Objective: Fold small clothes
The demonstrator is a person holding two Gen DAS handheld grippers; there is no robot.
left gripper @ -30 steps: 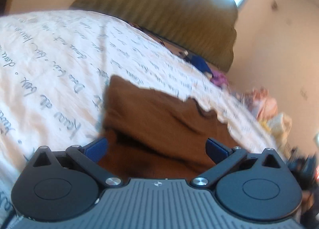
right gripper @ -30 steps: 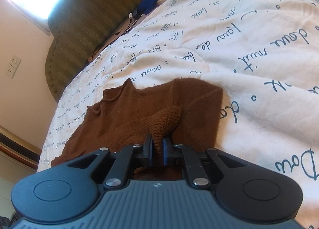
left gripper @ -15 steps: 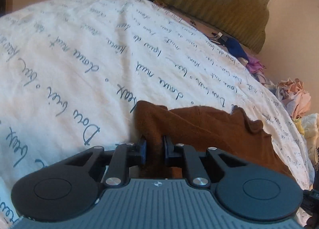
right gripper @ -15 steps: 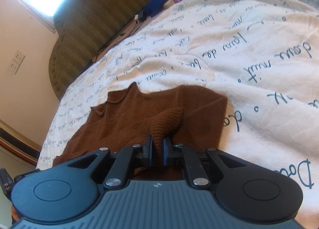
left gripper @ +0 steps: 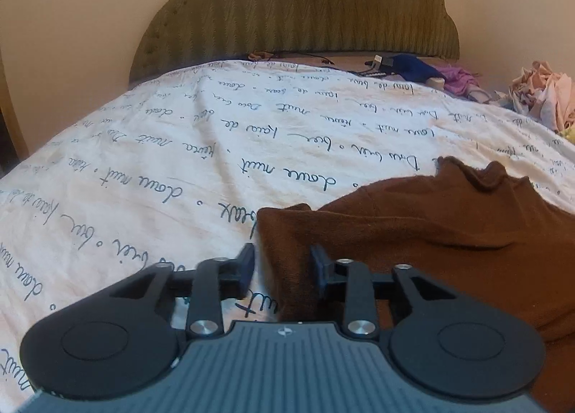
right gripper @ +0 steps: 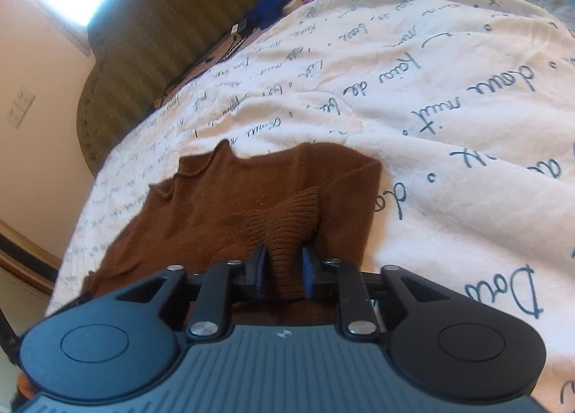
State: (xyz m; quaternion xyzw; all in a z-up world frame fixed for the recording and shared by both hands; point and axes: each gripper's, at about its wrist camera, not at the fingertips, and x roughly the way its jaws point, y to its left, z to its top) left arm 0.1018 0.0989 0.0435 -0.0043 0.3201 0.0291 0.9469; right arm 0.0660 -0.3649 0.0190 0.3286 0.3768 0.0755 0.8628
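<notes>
Left gripper (left gripper: 282, 269): jaws partly apart, straddling the near-left edge of the brown sweater (left gripper: 449, 233); the cloth sits between the pads but they do not look pressed on it. Just left of the left pad, bare printed duvet (left gripper: 143, 168). Ahead and right of the tool, the sweater body runs out flat to the collar.

Right gripper (right gripper: 284, 271): jaws part-way in, with the ribbed cuff (right gripper: 291, 219) of the sleeve between them; pads appear to touch the knit on both sides, so a light clamp at best. The cuff stands up just ahead of the tips, over the sweater (right gripper: 222, 204) body. Beyond it the collar, then duvet (right gripper: 467, 161), headboard (right gripper: 161, 35) far ahead.

Risks from here, as a judgement:
- thick springy rib may slip out if the sleeve is pulled across with so slack a hold
- left side unpinned, so the body could drag and bunch
- soft duvet may wrinkle under the fold
</notes>
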